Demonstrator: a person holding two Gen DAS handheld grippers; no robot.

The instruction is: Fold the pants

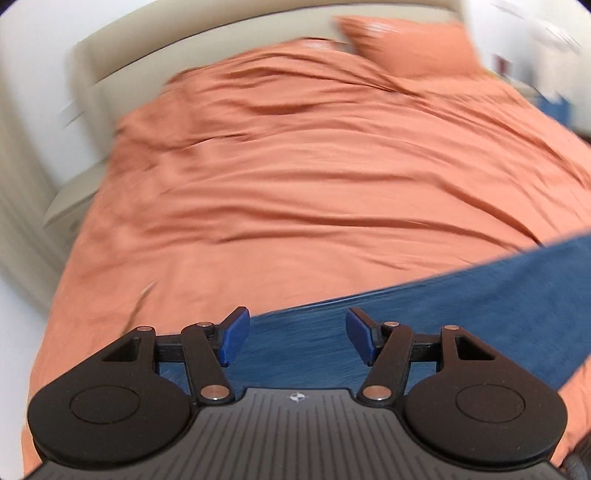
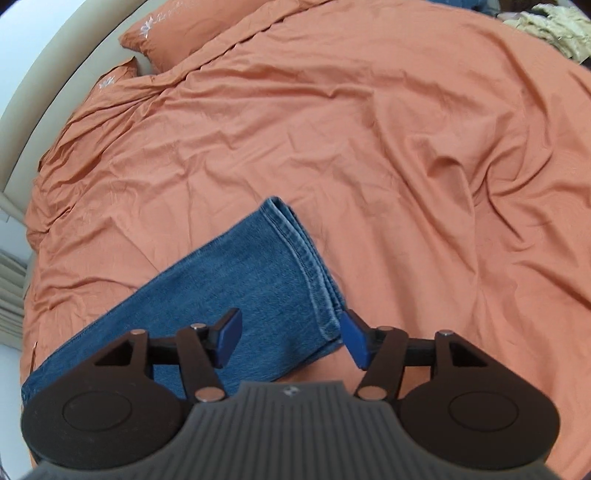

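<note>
The blue jeans (image 2: 258, 280) were laid lengthwise, legs stacked, on the orange duvet (image 2: 406, 147) near the bed's foot edge. The right gripper (image 2: 291, 341) was held released over the hem end; the left gripper (image 1: 297, 338) was likewise spread above the denim. The denim was judged heavy, limp and grippy, best pinched at the stitched hem corners.

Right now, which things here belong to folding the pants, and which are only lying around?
For the job:
- jeans
- left gripper, open
- right gripper, open
- bed cover, the surface under them

Just lying about:
- pillows
- beige crumpled cloth, far corner
</note>
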